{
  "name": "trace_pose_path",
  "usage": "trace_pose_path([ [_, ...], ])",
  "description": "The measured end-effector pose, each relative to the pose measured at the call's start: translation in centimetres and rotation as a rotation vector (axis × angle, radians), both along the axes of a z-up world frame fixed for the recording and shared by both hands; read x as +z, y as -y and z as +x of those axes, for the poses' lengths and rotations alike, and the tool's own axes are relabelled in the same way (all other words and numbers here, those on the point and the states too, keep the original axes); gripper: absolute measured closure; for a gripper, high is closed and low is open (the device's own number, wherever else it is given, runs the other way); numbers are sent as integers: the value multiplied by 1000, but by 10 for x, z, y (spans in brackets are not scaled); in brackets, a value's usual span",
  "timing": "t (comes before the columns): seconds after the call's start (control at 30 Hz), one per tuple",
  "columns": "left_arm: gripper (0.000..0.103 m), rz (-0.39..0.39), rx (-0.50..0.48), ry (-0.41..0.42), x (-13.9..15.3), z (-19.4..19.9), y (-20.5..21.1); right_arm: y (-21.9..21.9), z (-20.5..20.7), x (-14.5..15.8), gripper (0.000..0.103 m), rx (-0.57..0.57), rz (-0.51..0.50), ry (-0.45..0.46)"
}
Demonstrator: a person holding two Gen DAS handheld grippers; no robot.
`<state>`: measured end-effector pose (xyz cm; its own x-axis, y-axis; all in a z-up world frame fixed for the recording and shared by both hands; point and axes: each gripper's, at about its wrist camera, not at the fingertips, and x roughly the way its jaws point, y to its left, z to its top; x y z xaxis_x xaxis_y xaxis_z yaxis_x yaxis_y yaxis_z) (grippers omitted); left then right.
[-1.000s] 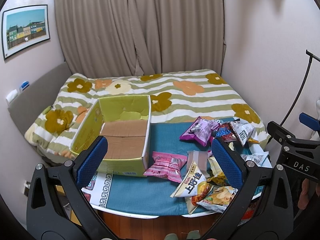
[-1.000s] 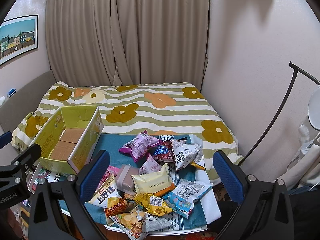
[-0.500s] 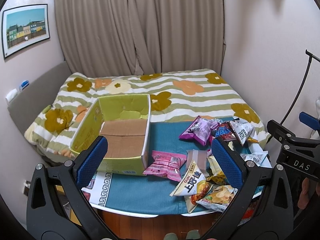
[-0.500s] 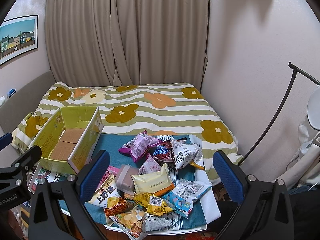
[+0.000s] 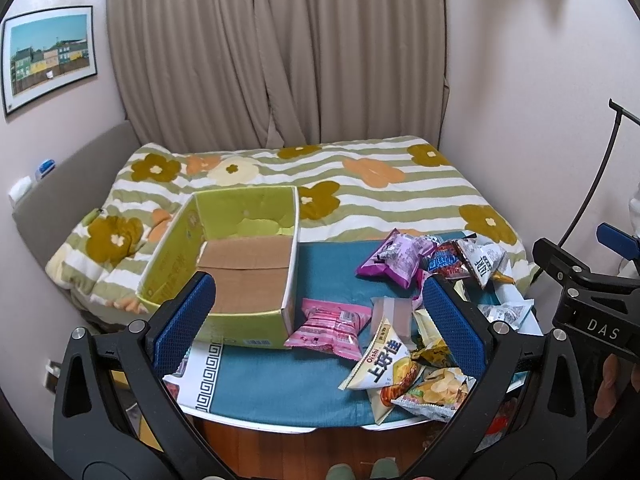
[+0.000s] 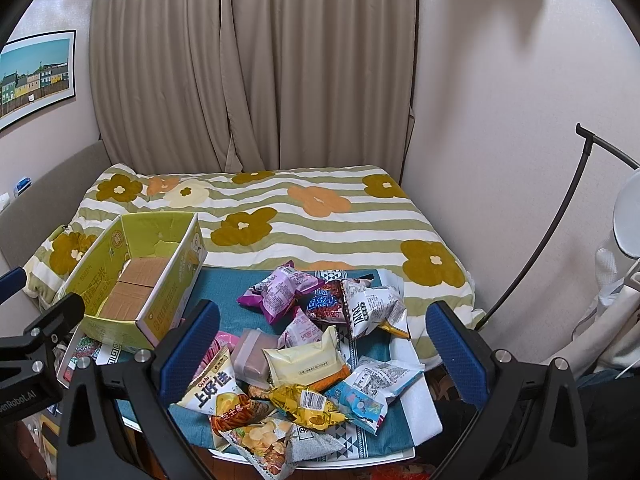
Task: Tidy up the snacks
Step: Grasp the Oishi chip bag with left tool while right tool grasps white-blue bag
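An open yellow-green cardboard box (image 5: 240, 264) (image 6: 136, 276) with a bare brown bottom sits on the left of a teal cloth (image 5: 280, 380). Several snack bags lie in a pile to its right: a pink bag (image 5: 332, 330), a purple bag (image 5: 396, 256) (image 6: 280, 290), a white-orange chips bag (image 5: 384, 364) (image 6: 212, 392), a pale yellow pack (image 6: 304, 360). My left gripper (image 5: 320, 324) hovers open in front of the box and the pink bag, holding nothing. Open and empty too, my right gripper (image 6: 320, 348) hangs above the pile.
The cloth covers a low white table (image 6: 416, 412) at the foot of a bed with a flowered striped quilt (image 6: 320, 216). Curtains (image 5: 280, 60) hang behind. A black lamp stand (image 6: 552, 228) leans at the right wall. A hand (image 5: 608, 384) holds the right gripper's handle.
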<state>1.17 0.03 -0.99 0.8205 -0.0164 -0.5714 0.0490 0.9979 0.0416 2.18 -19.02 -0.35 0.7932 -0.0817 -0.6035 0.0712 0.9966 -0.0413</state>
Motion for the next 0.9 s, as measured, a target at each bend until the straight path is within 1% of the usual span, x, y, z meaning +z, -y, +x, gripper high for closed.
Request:
trace_pose_path([
  [0.17,0,-15,-13,-29,-1,6,-3,1,1,-1,0,-5,2,-2],
  [0.27,0,-29,-24,-71,-4,15,-7,5,2,-2,0,-15,12,-10],
  [0.37,0,-52,-40,-133,-18,27,-10,10,3,-9,0,-32,15,-32],
  [0.53,0,-111,-97,-255,-57,46,-10,24,5,-32,0,-66,41,-109],
  [0.63,1,-147,-112,-324,-87,56,-3,35,8,-54,0,-73,55,-162],
  [0.73,1,-191,-123,-404,-119,64,7,47,13,-77,0,-57,74,-217],
  [0.8,1,-217,-116,-445,-139,67,13,54,16,-94,0,-44,90,-258],
  [0.9,1,-247,-72,-491,-163,73,22,59,20,-117,0,13,100,-302],
])
